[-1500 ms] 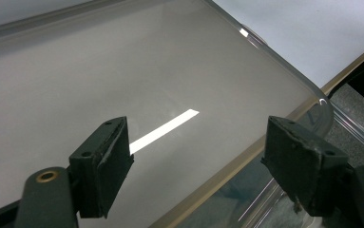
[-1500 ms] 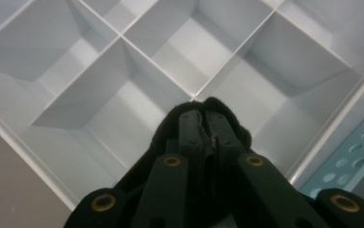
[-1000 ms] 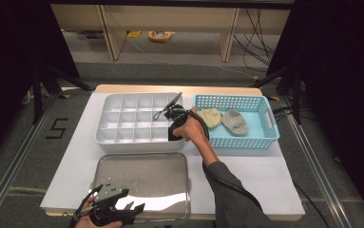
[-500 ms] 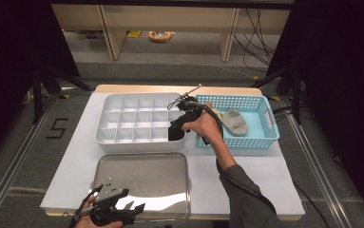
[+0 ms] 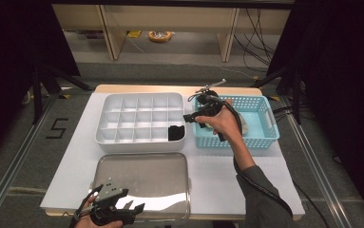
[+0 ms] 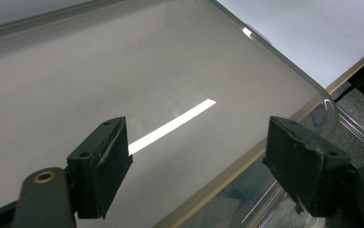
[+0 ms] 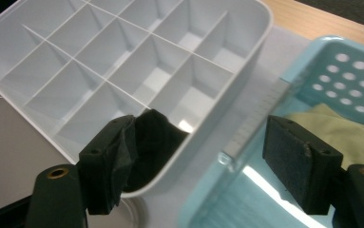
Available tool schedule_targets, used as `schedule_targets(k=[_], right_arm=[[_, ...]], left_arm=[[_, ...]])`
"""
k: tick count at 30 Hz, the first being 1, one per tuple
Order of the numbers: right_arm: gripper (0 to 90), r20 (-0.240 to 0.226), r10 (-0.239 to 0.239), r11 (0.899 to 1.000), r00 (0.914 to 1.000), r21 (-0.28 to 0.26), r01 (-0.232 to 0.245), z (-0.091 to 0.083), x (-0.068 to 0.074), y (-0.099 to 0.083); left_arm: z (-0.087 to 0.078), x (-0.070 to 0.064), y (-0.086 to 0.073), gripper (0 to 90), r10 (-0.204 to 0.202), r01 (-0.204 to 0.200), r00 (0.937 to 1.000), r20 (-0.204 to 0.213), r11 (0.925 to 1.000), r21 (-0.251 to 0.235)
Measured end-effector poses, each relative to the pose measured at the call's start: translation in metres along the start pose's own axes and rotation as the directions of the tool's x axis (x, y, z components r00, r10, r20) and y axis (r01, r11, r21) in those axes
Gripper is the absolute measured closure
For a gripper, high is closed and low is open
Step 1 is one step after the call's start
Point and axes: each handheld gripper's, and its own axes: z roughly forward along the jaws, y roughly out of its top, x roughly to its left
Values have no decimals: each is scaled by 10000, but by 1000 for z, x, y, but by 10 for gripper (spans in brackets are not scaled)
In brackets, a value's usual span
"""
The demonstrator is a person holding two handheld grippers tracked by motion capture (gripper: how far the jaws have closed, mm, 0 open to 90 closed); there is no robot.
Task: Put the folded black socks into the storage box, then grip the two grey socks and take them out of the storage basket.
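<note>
The right gripper (image 5: 189,117) has pulled back from the white divided tray (image 5: 122,102) toward the blue basket (image 5: 265,128), jaws now spread and empty, so the black cloth (image 5: 175,132) looks delivered: it sits bunched in the tray's near corner cell beside the basket. Crumpled as it is, I can't tell any long axis or heading. The left gripper (image 5: 133,209) hovers, jaws apart, over the steel pan (image 5: 170,164) nearer than the tray.
</note>
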Motion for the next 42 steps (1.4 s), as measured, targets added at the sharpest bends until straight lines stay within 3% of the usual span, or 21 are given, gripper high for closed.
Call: schedule_targets(k=[3,5,7,11,15,19,22,23,24,25,28,30,32,35,38,39,40,42], right_arm=[[286,255,-2,9999,9997,112,-1,-5,-8,-4],[287,319,271,9995,9991,145,-276,-8,-14,-9],[287,390,104,9996,9992,244,-114,-9,-18,-10],[293,618,308,9989,9976,323,-329,-10,-28,-16],[309,759,489,9983,9959,294,-513,-12,-37,-20],[322,927,505,9982,9944,282,-533,-15,-45,-21],[330,1111,902,9951,9897,296,-940,-15,-52,-23],[331,1158,786,9960,9902,333,-830,-15,-55,-24],[333,1247,721,9965,9896,331,-768,-15,-59,-24],[335,1241,1059,9933,9866,340,-1108,-14,-58,-25],[349,1270,818,9958,9885,306,-863,-13,-66,-26],[371,1314,1194,9917,9841,319,-1246,-9,-70,-28],[380,1438,914,9945,9854,375,-977,-7,-74,-29],[412,1612,1051,9922,9813,494,-1144,-1,-80,-27],[417,1684,1326,9884,9768,509,-1430,3,-80,-27],[433,1806,1030,9911,9781,650,-1163,5,-83,-26],[433,1806,1030,9911,9781,650,-1163,5,-83,-26],[441,1835,1294,9861,9745,797,-1460,7,-82,-26]], left_arm=[[0,1,0,222,250,-250,9997,-64,9997,-19],[0,0,0,222,198,-198,9998,-91,9998,1],[0,0,0,222,190,-190,9998,-85,9998,-2],[1,-1,0,222,-2,2,10000,23,10000,35],[1,0,0,222,88,-88,9999,74,9999,66],[1,0,0,222,195,-197,9997,-130,9997,-109],[1,0,0,221,206,-207,9997,-125,9997,-99],[1,0,0,221,206,-207,9997,-125,9997,-99],[0,1,1,221,214,-213,9998,-47,9998,29],[0,1,1,221,214,-213,9998,-47,9998,29],[0,0,0,220,223,-223,9997,-99,9997,-18],[0,0,0,220,253,-253,9996,-94,9997,32],[0,0,0,220,265,-265,9996,-117,9996,15],[0,1,1,219,327,-327,9994,-119,9995,20],[0,1,1,219,319,-318,9993,-198,9995,50],[-1,1,1,219,281,-277,9994,-219,9994,193],[-1,1,1,219,281,-277,9994,-219,9994,193],[-1,0,1,219,344,-343,9992,-180,9994,68]])
